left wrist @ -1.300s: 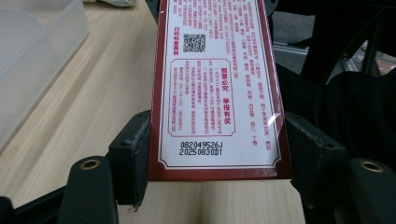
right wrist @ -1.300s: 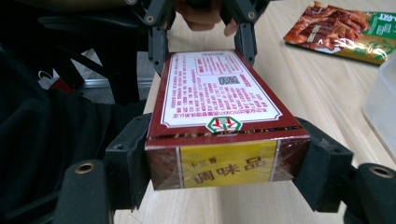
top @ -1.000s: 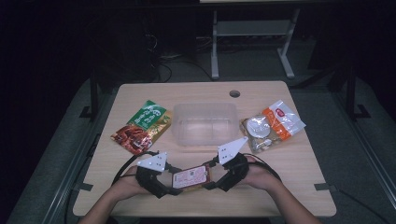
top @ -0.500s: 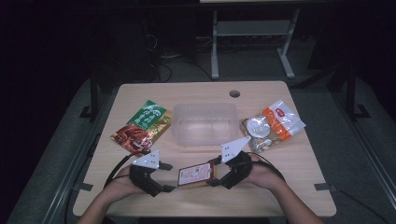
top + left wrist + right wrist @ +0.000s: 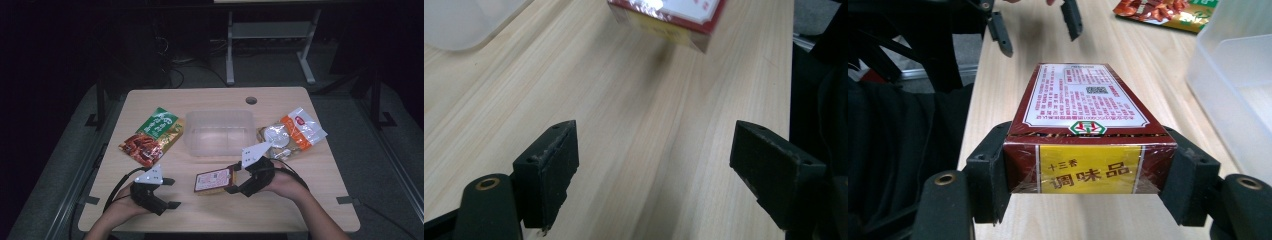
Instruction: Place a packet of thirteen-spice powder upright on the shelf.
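Note:
A dark red seasoning box [image 5: 212, 180] with a yellow end label hangs just above the table near its front edge. My right gripper [image 5: 231, 181] is shut on the box's right end; in the right gripper view both pads press the box [image 5: 1088, 100] by its sides. My left gripper [image 5: 171, 193] rests to the left of the box, apart from it. Its jaws have just been opening and stand wide in the left gripper view [image 5: 659, 170] with only bare wood between them. The box [image 5: 669, 20] sits beyond those jaws.
A clear plastic container [image 5: 219, 132] stands mid-table behind the box. A green and red snack pouch [image 5: 152, 135] lies to its left, and clear bags of food [image 5: 292, 135] lie to its right. A cable hole [image 5: 251, 100] marks the far edge.
My left gripper has drawn away leftward from the box's left end and its jaws have spread wider. The right gripper and the box have stayed put.

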`<state>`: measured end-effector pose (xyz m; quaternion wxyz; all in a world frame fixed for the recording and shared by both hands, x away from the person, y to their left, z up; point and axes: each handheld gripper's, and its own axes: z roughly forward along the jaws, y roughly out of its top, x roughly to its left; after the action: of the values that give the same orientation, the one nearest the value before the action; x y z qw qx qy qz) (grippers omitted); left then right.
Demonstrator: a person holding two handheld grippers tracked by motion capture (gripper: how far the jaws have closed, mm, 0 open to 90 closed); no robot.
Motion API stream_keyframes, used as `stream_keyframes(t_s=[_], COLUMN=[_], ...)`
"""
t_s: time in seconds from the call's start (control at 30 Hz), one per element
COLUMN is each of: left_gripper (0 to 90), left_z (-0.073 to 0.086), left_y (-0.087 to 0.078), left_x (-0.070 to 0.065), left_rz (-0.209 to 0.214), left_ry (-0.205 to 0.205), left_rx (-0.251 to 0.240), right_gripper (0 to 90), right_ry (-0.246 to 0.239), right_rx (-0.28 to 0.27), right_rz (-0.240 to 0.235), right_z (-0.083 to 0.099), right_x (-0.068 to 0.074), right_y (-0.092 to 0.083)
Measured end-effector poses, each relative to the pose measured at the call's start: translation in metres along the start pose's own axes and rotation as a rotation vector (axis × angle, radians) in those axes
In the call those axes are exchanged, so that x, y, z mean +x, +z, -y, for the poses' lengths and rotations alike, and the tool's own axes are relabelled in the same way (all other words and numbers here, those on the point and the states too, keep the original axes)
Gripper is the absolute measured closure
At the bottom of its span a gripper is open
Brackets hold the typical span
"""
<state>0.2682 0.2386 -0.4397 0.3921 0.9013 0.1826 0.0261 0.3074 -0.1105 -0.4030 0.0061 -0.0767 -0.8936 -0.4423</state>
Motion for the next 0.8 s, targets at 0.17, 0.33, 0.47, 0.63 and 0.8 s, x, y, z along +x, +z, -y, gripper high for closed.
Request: stream_keyframes(t_s=[0.17, 0.33, 0.47, 0.63, 0.8], left_gripper=[19.2, 19.4, 19.4, 19.4, 20.0], left_z=[-0.001, 0.001, 0.001, 0.000, 0.000], left_y=[0.001, 0.001, -0.001, -0.001, 0.002], left_x=[0.002, 0.004, 0.005, 0.005, 0.005], left_rz=[-0.020, -0.029, -0.043, -0.044, -0.040], left_ry=[0.022, 0.012, 0.012, 0.018, 0.027], left_rx=[-0.004, -0.013, -0.018, -0.021, -0.009], right_gripper=[31.9, 32.0, 32.0, 32.0, 31.9], right_ry=[0.006, 0.003, -0.008, -0.011, 0.003], right_rx=[-0.006, -0.015, -0.021, -0.023, -0.028], right_rz=[0.029, 0.067, 0.089, 0.111, 0.125], right_z=[-0.008, -0.018, -0.028, -0.037, -0.044], right_x=[-0.006, -0.014, -0.023, -0.032, -0.039], right_y=[-0.005, -0.014, -0.020, -0.027, -0.032])
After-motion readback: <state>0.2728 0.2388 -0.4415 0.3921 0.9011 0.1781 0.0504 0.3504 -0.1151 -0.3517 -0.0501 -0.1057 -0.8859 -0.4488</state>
